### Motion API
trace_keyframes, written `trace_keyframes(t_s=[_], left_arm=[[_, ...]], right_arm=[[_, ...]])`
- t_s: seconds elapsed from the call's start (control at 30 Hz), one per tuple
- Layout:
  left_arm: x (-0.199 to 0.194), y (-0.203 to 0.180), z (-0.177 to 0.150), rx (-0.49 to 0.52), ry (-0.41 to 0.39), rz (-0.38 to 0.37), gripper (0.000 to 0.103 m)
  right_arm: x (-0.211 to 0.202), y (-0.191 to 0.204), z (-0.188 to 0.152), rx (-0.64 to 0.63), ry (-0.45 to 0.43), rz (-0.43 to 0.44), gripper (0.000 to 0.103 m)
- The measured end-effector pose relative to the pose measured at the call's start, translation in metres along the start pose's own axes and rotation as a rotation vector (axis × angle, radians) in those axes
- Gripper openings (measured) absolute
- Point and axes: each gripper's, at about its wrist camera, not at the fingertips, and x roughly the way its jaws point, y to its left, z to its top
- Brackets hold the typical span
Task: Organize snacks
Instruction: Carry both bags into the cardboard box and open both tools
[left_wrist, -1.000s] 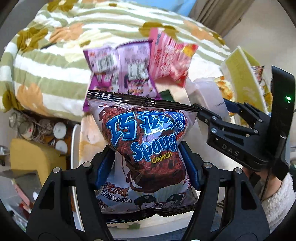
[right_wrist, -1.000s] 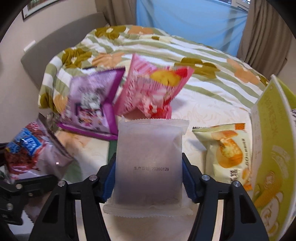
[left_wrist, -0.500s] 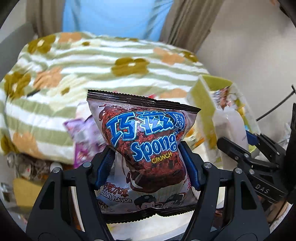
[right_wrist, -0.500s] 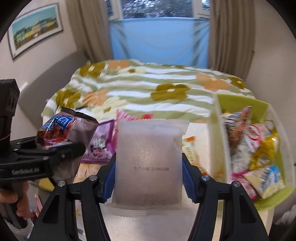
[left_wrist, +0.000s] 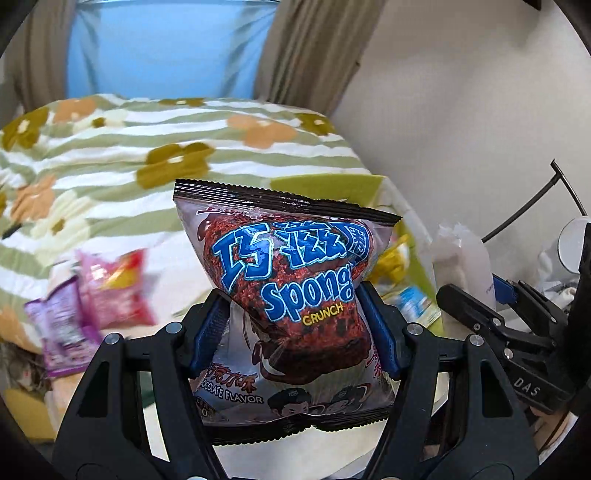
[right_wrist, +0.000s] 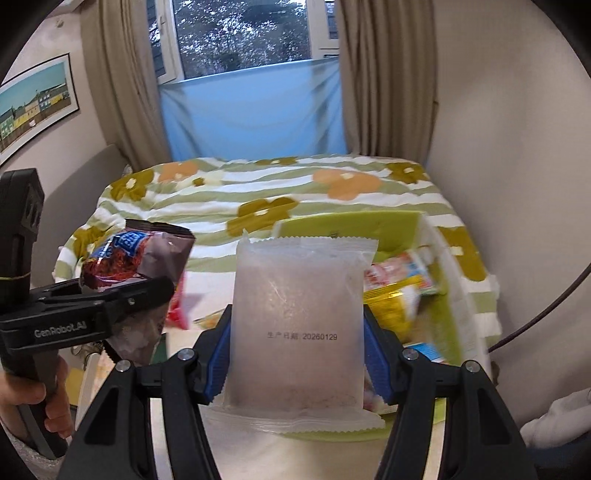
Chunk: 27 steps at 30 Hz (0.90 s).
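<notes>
My left gripper (left_wrist: 293, 328) is shut on a brown chocolate sponge crunch bag (left_wrist: 295, 291), held upright in the air. The same bag (right_wrist: 125, 258) shows at the left of the right wrist view, in the left gripper (right_wrist: 140, 291). My right gripper (right_wrist: 297, 350) is shut on a frosted white snack packet (right_wrist: 299, 321), which stands upright between the blue pads. Behind both packets lies a green bin (right_wrist: 354, 221) with several snack packs inside; its green wall (left_wrist: 325, 184) also shows in the left wrist view. The right gripper (left_wrist: 476, 295) reaches in at the right with its white packet (left_wrist: 461, 258).
A purple packet (left_wrist: 59, 325) and a pink packet (left_wrist: 114, 288) lie on the table at the left. A bed with a green striped flower blanket (right_wrist: 280, 188) fills the background. A hand (right_wrist: 33, 402) holds the left gripper's grip. A wall (right_wrist: 509, 147) is close on the right.
Both grippers have risen and swung right with their packets. The purple and pink packets have slid to the left, and the green bin now sits behind the held packets.
</notes>
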Motion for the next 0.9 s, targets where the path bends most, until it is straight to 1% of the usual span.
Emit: trace_keyframes(t_s=[0.03, 0.13, 0.27, 0.3, 0.37, 0.43, 0.47, 0.53, 0.57, 0.67, 0.77, 0.9], left_arm=[[0.012, -0.016, 0.005, 0.006, 0.004, -0.003, 0.065], [0.037, -0.044, 0.008, 0.012, 0.017, -0.003, 0.065], [0.073, -0.074, 0.005, -0.003, 0.049, 0.012, 0.065], [0.078, -0.076, 0.003, -0.004, 0.053, 0.013, 0.066], [0.092, -0.082, 0.000, -0.003, 0.063, 0.019, 0.075], [0.100, -0.084, -0.004, -0.010, 0.071, 0.074, 0.103], [0.100, -0.084, -0.007, -0.018, 0.070, 0.080, 0.102], [0.100, -0.081, -0.012, -0.046, 0.070, 0.060, 0.102], [0.096, -0.077, -0.015, -0.056, 0.072, 0.062, 0.102], [0.092, -0.071, -0.022, -0.079, 0.074, 0.097, 0.102], [0.085, -0.063, -0.028, -0.100, 0.066, 0.111, 0.102], [0.076, -0.061, -0.038, -0.108, 0.064, 0.146, 0.102]], right_arm=[[-0.001, -0.013, 0.001, 0.004, -0.001, -0.005, 0.058], [0.000, -0.041, 0.002, 0.014, 0.002, -0.010, 0.058], [0.006, -0.074, 0.000, 0.013, 0.025, -0.004, 0.058], [0.009, -0.082, -0.001, 0.013, 0.033, -0.001, 0.058], [0.013, -0.094, -0.002, 0.015, 0.042, 0.007, 0.058], [0.016, -0.104, -0.004, 0.013, 0.049, 0.017, 0.058], [0.017, -0.109, -0.005, 0.011, 0.051, 0.022, 0.058], [0.019, -0.115, -0.006, 0.009, 0.054, 0.034, 0.058], [0.020, -0.117, -0.007, 0.009, 0.053, 0.039, 0.058], [0.022, -0.122, -0.009, 0.006, 0.055, 0.059, 0.058], [0.026, -0.126, -0.010, -0.003, 0.064, 0.077, 0.058], [0.036, -0.125, -0.012, -0.016, 0.096, 0.104, 0.058]])
